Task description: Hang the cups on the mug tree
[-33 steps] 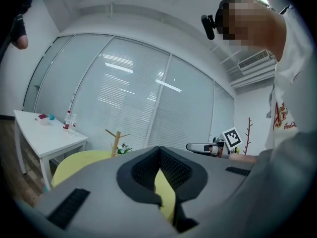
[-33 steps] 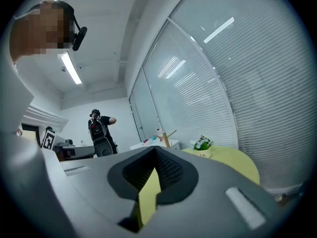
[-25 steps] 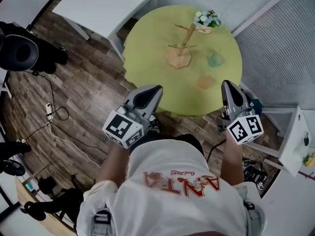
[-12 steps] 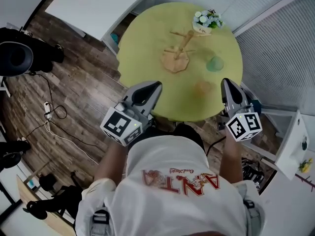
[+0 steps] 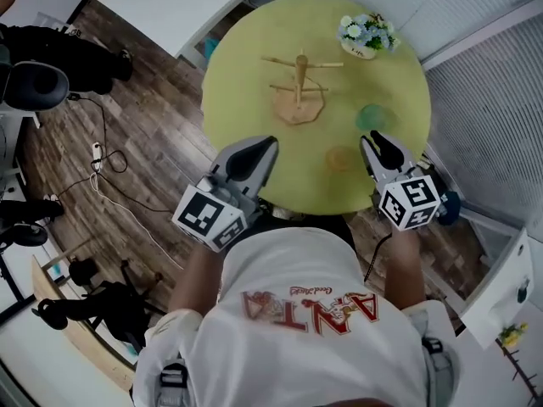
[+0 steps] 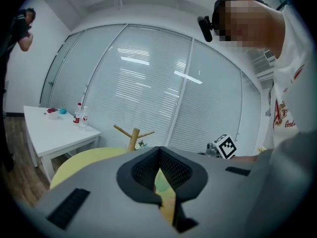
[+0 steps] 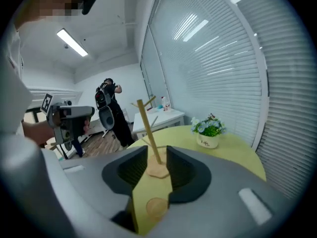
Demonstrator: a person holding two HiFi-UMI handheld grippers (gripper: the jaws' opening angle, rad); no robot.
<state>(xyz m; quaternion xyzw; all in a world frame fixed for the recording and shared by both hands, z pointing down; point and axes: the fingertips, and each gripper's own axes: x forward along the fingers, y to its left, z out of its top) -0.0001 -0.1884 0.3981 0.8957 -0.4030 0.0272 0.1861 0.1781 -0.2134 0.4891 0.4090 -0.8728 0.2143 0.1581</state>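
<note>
The wooden mug tree [image 5: 298, 79] stands bare on the round yellow-green table [image 5: 246, 66]; it also shows in the left gripper view [image 6: 132, 135] and the right gripper view [image 7: 146, 125]. A green cup [image 5: 371, 117] and an orange cup [image 5: 341, 158] sit to its right, near the front edge. My right gripper [image 5: 370, 139] hangs just right of the orange cup [image 7: 154, 208]; its jaws [image 7: 157, 150] have just been opening a little, with nothing between them. My left gripper [image 5: 264, 145] is over the table's near edge, tips together [image 6: 159, 150] and empty.
A pot of flowers [image 5: 366, 34] stands at the table's far side. A white table [image 5: 191, 2] is behind on the left, with a black chair [image 5: 34, 83] and cables on the wood floor. A white shelf [image 5: 501, 287] stands to the right. A person in black [image 7: 106, 110] stands farther off.
Both grippers moved forward over the table's near edge. The right one sank toward the orange cup and its jaws parted slightly. The table now sits closer in the head view.
</note>
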